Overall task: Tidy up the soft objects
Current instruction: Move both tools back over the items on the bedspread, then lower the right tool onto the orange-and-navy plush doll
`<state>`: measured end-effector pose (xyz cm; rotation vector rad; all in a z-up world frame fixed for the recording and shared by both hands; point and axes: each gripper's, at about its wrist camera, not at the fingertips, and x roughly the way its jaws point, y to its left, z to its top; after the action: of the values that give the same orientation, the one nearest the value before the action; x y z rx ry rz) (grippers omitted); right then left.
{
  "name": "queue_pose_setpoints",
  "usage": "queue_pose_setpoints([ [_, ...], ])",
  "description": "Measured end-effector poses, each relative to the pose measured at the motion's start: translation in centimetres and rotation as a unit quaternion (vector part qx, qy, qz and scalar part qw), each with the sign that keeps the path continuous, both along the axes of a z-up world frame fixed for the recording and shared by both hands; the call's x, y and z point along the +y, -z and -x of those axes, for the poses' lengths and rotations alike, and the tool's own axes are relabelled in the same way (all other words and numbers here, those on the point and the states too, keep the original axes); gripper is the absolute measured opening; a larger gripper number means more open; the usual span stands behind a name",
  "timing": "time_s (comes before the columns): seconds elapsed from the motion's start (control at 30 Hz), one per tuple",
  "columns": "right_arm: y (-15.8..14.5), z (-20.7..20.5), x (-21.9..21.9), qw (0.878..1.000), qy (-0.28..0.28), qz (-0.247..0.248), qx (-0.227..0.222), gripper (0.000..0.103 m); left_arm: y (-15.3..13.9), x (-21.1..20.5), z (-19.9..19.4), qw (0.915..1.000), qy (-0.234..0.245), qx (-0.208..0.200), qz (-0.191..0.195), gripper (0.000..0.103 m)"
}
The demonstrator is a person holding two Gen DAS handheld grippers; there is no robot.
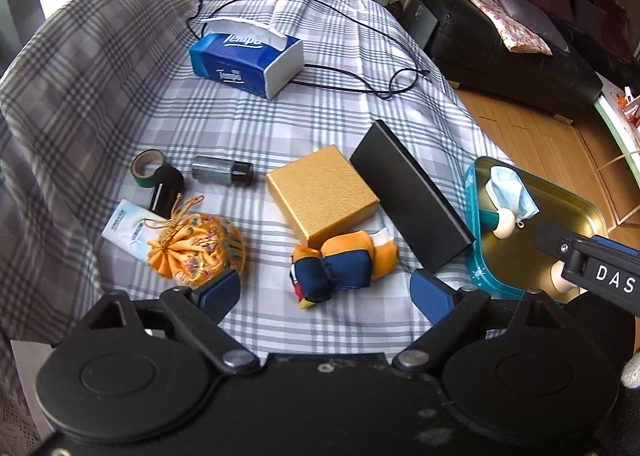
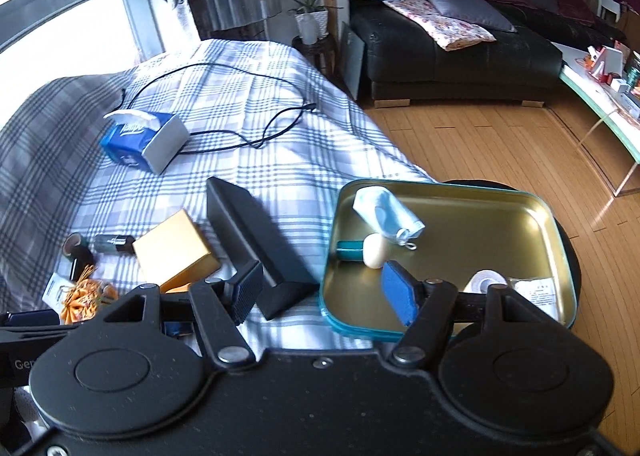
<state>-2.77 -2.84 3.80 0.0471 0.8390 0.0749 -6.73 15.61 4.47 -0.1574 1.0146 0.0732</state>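
Note:
An orange and navy soft doll [image 1: 344, 264] lies on the checked bedspread [image 1: 280, 124], just ahead of my left gripper [image 1: 326, 290], which is open and holds nothing. An orange drawstring pouch [image 1: 196, 252] sits beside the left fingertip [image 1: 220, 290]. A teal tin with a gold inside [image 2: 500, 216] holds a folded blue face mask [image 2: 386, 214], a cream puff on a teal handle [image 2: 374, 250] and a white roll [image 2: 486, 280]. My right gripper [image 2: 322, 290] is open and empty over the tin's left rim.
A gold box [image 1: 322, 194] and a long black box [image 1: 412, 196] lie between doll and tin. Green tape roll [image 1: 146, 168], a small bottle [image 1: 222, 171] and a white tube [image 1: 128, 226] sit left. A tissue box [image 1: 244, 56] and black cable [image 1: 360, 88] lie farther back. Wooden floor [image 2: 480, 144] is to the right.

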Motion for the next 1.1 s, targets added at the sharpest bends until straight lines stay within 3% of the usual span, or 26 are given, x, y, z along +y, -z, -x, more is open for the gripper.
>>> queue_pose_setpoints([
  [0.37, 1.4, 0.1, 6.6, 0.997, -0.063, 0.023, 0.030, 0.064, -0.3, 4.4, 1.3, 0.9981, -0.056, -0.017, 0.020, 0.094],
  [0.63, 2.2, -0.7, 9.1, 0.996, -0.074, 0.038, 0.044, 0.064, 0.5, 6.5, 2.2, 0.9944, -0.095, -0.010, 0.044, 0.097],
  [0.93, 3.0, -2.3, 10.6, 0.995, -0.079, 0.031, 0.053, 0.064, 1.8, 8.1, 2.5, 0.9901, -0.135, 0.008, 0.038, 0.097],
  [1.1, 3.7, -3.2, 11.3, 0.994, -0.082, 0.030, 0.062, 0.063, 2.4, 8.2, 2.2, 0.9891, -0.146, 0.016, 0.011, 0.098],
])
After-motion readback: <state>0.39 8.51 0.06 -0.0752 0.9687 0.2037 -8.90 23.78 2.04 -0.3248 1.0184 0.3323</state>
